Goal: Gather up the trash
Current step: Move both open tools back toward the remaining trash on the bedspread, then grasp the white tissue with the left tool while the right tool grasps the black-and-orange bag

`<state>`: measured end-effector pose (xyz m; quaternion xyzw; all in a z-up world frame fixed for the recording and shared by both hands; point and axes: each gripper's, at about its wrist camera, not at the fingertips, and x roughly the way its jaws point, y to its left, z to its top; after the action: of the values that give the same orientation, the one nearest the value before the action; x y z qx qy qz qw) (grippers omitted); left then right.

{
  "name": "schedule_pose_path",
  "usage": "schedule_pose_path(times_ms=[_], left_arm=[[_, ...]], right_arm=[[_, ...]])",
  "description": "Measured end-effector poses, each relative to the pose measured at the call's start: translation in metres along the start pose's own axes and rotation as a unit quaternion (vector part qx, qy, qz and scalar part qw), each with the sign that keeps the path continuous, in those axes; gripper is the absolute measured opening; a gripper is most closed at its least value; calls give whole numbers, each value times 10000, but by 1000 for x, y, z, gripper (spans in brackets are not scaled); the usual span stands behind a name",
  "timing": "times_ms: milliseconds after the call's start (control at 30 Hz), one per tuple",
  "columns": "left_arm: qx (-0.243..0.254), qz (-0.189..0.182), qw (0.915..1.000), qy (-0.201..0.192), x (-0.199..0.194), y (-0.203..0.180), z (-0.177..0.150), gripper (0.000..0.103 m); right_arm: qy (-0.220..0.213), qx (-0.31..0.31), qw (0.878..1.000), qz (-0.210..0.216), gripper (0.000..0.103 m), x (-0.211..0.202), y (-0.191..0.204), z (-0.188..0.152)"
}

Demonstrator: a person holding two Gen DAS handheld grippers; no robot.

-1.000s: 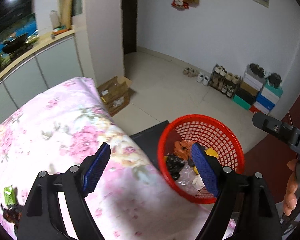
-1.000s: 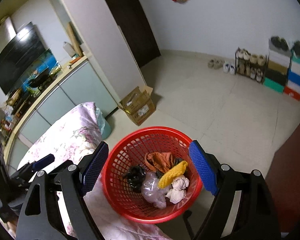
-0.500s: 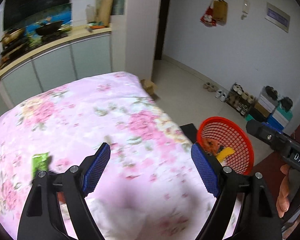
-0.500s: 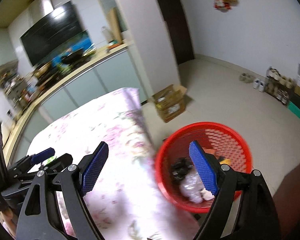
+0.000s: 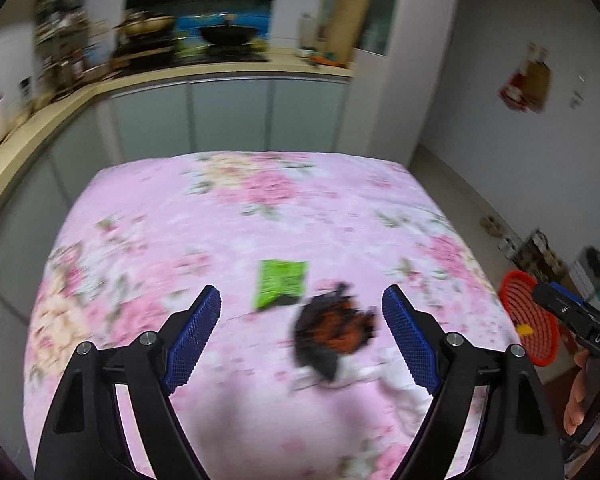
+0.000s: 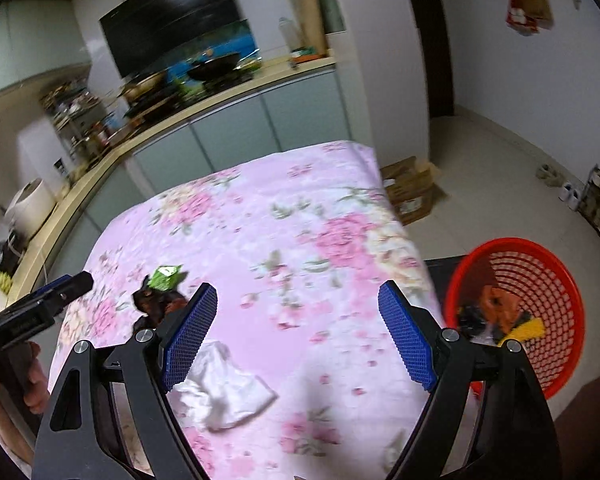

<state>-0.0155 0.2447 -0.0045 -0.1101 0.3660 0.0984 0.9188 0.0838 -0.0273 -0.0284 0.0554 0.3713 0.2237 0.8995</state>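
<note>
Red basket (image 6: 516, 308) now sits far right of both views, no longer under the grippers; left gripper (image 5: 300, 328) and right gripper (image 6: 292, 328), fingers spread and empty, face the floral cloth (image 5: 260, 208), where green packet (image 5: 282, 282), dark wrapper (image 5: 334, 328) and white tissue (image 6: 224, 388) lie.

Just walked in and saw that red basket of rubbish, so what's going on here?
A person is clearing trash off a table covered by a pink floral cloth, with a two-finger tool in each hand. Both the left tool and right tool are open and empty. A green wrapper, a dark orange-and-black wrapper and a crumpled white tissue lie on the cloth. The red basket beside the table already holds several pieces.
</note>
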Motion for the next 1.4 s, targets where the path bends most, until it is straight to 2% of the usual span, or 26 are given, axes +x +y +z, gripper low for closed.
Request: schedule_pose_path(times_ms=[133,267,400,533,733,900,967,1033,1133,1400], left_arm=[[-309,22,9995,38,-5,26,-7,80],[-396,-106,9990,179,1,31,-18,80],[-388,-428,9971,494,24,15,-37,80],[-234,-570,9944,863,54,-7,-53,80],[-183,-477,9922,1141,89,-22,-67,80],[-157,-364,9937,1047,98,-24,-66,79],[-102,-327,9941,1029,99,-25,-66,70],[-44,-306,9944,1008,99,-26,-66,56],[-22,-429,9938,1021,95,-25,-68,43],[-216,-422,9950,875,65,-2,-76,34]], right_arm=[[45,-153,9998,77,80,7,23,-1],[85,-223,9996,121,80,11,36,-2],[136,-238,9996,88,80,15,38,-4],[175,-227,9996,54,80,20,36,-3],[235,-171,9996,65,80,26,30,-3],[297,-122,9995,77,80,31,24,-4],[331,-119,9993,95,80,34,24,-4],[358,-145,9992,118,80,36,25,-5],[403,-221,9988,159,80,40,29,-5],[537,-583,9963,329,80,55,54,-5]])
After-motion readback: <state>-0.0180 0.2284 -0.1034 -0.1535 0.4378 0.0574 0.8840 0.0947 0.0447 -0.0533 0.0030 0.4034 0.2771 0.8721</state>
